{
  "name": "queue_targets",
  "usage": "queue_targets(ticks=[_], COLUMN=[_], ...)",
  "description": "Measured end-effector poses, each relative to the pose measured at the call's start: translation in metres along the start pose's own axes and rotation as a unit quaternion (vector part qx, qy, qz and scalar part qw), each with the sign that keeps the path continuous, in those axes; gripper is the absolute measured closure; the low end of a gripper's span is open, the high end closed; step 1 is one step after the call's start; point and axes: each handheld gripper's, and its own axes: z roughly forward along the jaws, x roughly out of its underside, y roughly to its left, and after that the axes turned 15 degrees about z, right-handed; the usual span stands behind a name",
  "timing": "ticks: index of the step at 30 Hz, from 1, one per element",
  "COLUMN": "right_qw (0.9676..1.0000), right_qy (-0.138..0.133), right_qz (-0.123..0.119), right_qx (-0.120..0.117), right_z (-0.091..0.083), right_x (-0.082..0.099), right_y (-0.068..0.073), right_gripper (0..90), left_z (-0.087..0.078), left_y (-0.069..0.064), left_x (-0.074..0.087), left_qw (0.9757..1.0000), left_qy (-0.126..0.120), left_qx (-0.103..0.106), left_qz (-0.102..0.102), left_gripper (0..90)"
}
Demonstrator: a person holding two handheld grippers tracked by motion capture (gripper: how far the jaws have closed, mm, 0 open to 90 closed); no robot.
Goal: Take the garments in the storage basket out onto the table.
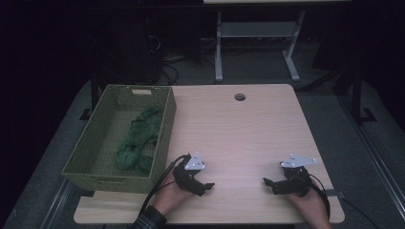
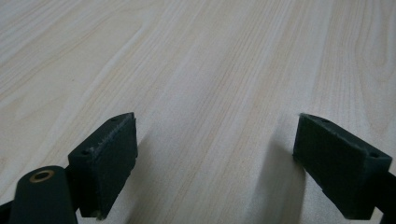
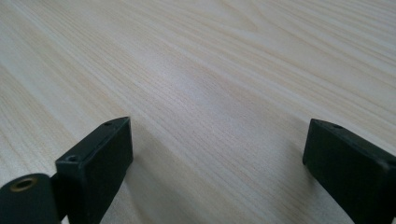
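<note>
My left gripper (image 1: 204,187) rests low over the light wooden table (image 1: 239,129) near its front edge, just right of the basket, and points right. Its black jaws stand wide apart in the left gripper view (image 2: 215,154), with bare wood between them. My right gripper (image 1: 270,183) lies near the front right of the table and points left. Its jaws also stand wide apart (image 3: 217,163), with nothing between them. A green woven basket (image 1: 88,143) sits at the table's left side, and a crumpled green cloth (image 1: 136,140) lies inside it.
A round cable hole (image 1: 239,97) is near the table's far edge. Beyond the table the dark floor holds cables and the grey legs of another table (image 1: 218,52). A hand and plaid sleeve (image 1: 148,220) come in at the bottom.
</note>
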Motion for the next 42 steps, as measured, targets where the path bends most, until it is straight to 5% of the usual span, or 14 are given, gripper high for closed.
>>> queue_targets(ticks=[11, 27, 42], right_qw=[1.0, 1.0, 1.0], right_qy=[0.0, 0.001, 0.001], right_qz=[0.0, 0.002, 0.002], right_qx=[0.0, 0.0, 0.0], right_z=[0.0, 0.0, 0.0], right_x=[0.0, 0.0, 0.0], right_y=[0.0, 0.0, 0.0], right_gripper=[8.1, 8.0, 8.0], left_z=[-0.002, -0.013, -0.032], left_y=[0.004, 0.012, 0.021], left_x=[-0.004, -0.025, -0.043], left_qw=[0.9997, 0.9983, 0.9979], left_qy=[0.022, 0.053, 0.057], left_qx=[-0.002, 0.021, 0.025], left_qz=[-0.002, -0.012, -0.019], left_gripper=[14.0, 14.7, 14.7])
